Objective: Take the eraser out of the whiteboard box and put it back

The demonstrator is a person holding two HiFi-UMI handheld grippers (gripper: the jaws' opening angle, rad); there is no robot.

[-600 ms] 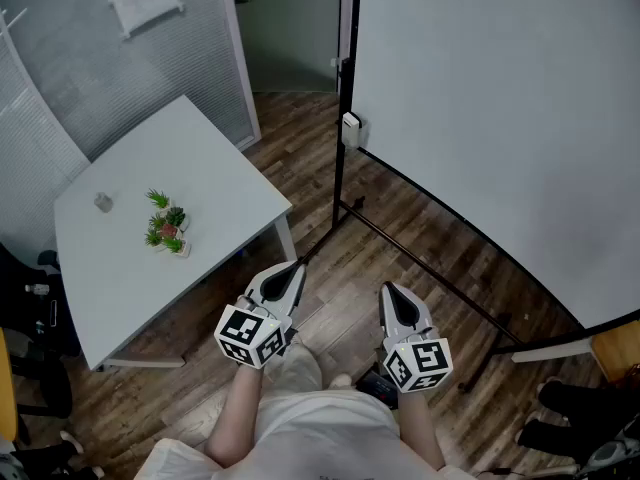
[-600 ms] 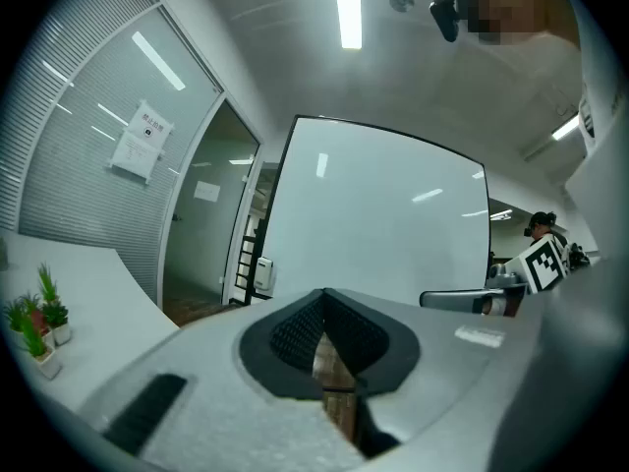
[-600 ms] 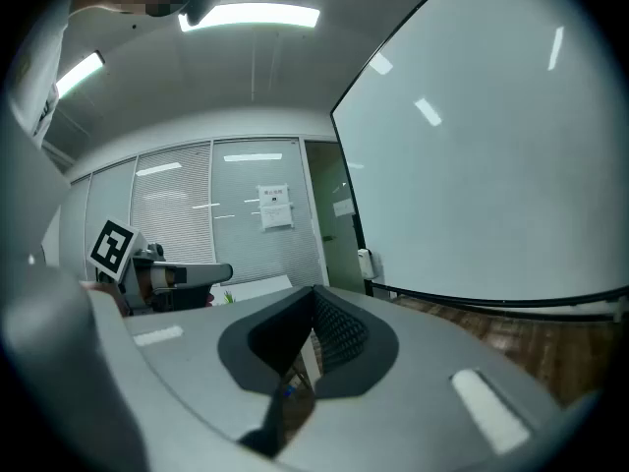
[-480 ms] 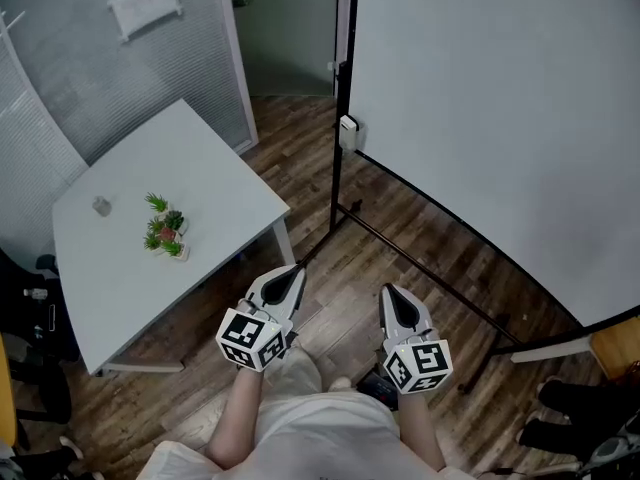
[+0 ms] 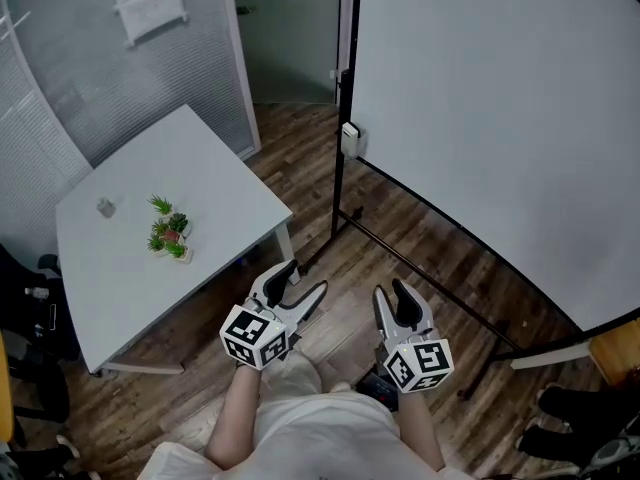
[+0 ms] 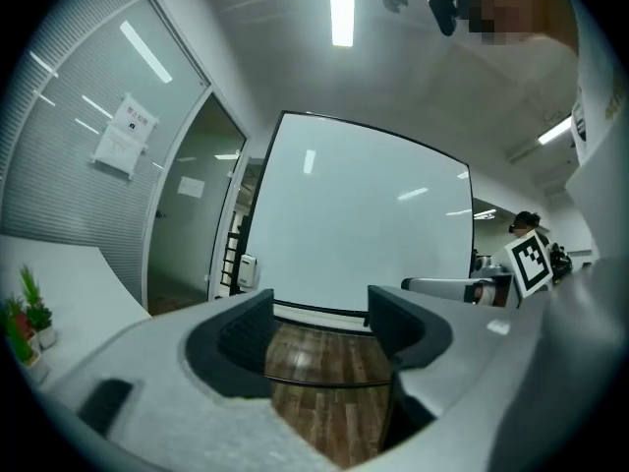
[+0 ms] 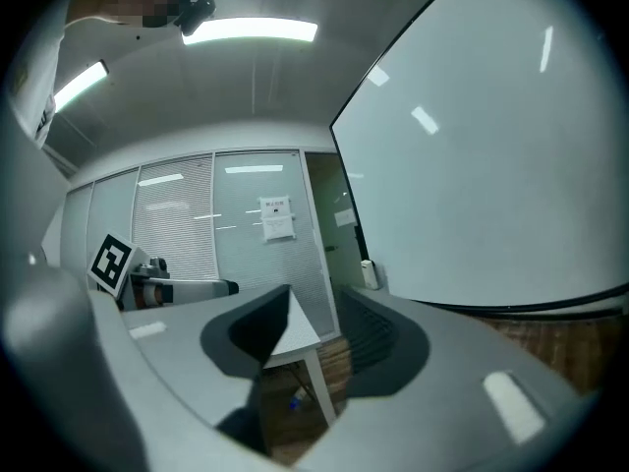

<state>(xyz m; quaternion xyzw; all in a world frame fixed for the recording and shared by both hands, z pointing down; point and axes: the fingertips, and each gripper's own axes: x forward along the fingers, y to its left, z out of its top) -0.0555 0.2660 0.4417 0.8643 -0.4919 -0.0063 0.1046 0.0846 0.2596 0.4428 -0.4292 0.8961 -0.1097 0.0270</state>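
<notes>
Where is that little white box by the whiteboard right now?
In the head view, the small white box sits on the black post at the left edge of the whiteboard, to the right of the white table.

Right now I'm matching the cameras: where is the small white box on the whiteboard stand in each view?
Head view: white box, upper centre.
Left gripper view: white box, left of centre.
Right gripper view: white box, just right of centre.
Shared landmark: the whiteboard, whose edge the box sits at.

head view looks steeply down; gripper views face level, sharing whiteboard [image 6: 354,214].
</notes>
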